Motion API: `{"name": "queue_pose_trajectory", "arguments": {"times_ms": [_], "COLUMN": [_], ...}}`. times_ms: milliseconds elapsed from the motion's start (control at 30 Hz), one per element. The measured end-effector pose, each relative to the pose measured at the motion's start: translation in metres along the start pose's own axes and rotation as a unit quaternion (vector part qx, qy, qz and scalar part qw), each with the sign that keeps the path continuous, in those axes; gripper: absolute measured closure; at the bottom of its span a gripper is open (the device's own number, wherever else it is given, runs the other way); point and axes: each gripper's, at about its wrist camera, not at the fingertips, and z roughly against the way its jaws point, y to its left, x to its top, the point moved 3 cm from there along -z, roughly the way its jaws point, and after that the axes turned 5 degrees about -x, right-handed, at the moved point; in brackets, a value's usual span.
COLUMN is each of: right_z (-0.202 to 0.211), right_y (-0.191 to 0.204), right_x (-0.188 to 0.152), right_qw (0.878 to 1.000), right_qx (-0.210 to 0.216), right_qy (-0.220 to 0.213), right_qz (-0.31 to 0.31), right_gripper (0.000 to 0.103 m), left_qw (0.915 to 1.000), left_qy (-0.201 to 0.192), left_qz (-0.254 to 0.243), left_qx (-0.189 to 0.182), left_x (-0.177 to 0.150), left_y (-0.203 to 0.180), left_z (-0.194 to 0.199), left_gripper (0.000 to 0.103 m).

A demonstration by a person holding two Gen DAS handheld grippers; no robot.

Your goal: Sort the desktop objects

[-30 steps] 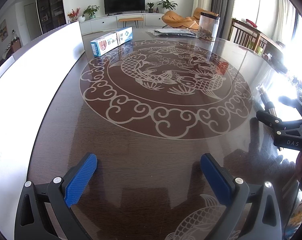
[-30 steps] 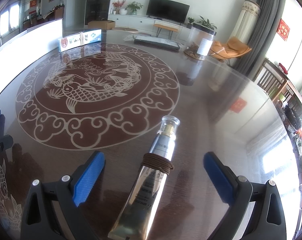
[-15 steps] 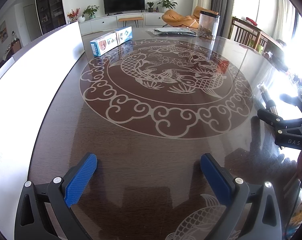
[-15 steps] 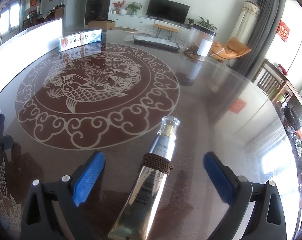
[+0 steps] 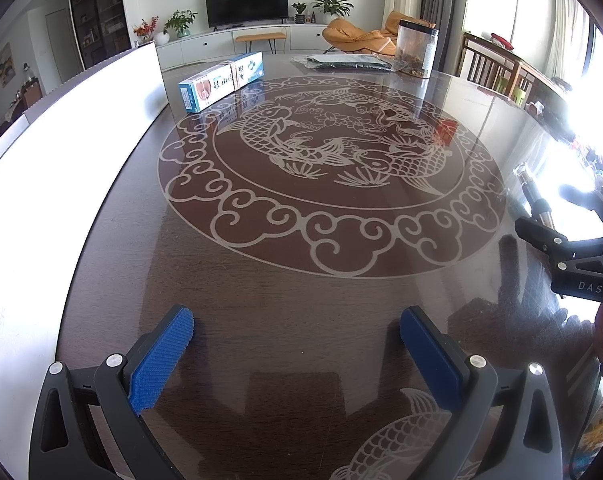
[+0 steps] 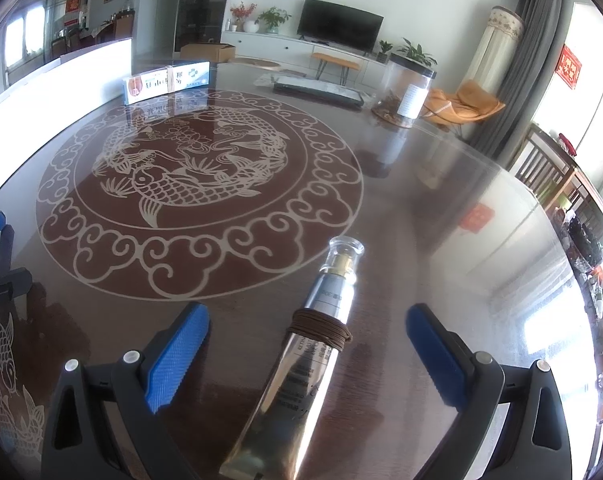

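So the right gripper (image 6: 307,354) sits low over the table (image 6: 441,208) with its blue pads spread wide, and a silver cosmetic tube (image 6: 297,368) lies flat between them, touching neither pad. The tube runs from about 6 o'clock in the right wrist view up toward 12, clear cap (image 6: 344,249) pointing away, with a brown hair tie (image 6: 319,326) wound around it partway along.

My guess is it's light, and soft in the flattened tail half, so squeezing there would just dent it. The shiny skin looks slippery too. The stiffer neck just past the hair tie looks like the better spot to grab (the band might even give some grip). The clear cap looks like hard plastic, so I wouldn't pinch that.

The left gripper (image 5: 297,354) is also spread apart, holding nothing, just bare wood in front of it. From its view the tube (image 5: 535,196) shows at roughly 3 o'clock.

Further off: a blue and white box (image 5: 219,85) at 11 o'clock, a clear jar (image 5: 415,50) and a flat dark packet (image 5: 347,62) near 1 o'clock at the far end.
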Motion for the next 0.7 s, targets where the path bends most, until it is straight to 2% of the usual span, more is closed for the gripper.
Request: {"name": "queue_pose_trajectory", "arguments": {"times_ms": [133, 433, 533, 633, 700], "right_z": [0.002, 0.005, 0.005, 0.005, 0.005], "right_y": [-0.002, -0.005, -0.006, -0.005, -0.004], "right_x": [0.0, -0.001, -0.001, -0.001, -0.001], "right_qw": [1.0, 0.998, 0.997, 0.997, 0.997], "right_qx": [0.012, 0.064, 0.071, 0.073, 0.074], "right_qy": [-0.005, -0.012, -0.013, -0.012, -0.011], "right_qz": [-0.005, -0.021, -0.023, -0.021, -0.021], "right_gripper": [0.004, 0.004, 0.004, 0.004, 0.004], "left_qw": [0.9997, 0.9999, 0.9993, 0.9957, 0.9936], "left_qy": [0.006, 0.005, 0.0, -0.011, -0.015], "left_qz": [-0.019, -0.001, 0.013, 0.026, 0.03], "left_qx": [-0.011, 0.009, 0.035, 0.088, 0.108], "left_x": [0.021, 0.116, 0.144, 0.165, 0.176], "left_y": [-0.002, 0.033, 0.051, 0.067, 0.075], "left_z": [-0.016, -0.078, -0.095, -0.104, -0.111], "left_gripper": [0.0, 0.0, 0.0, 0.0, 0.0]}}
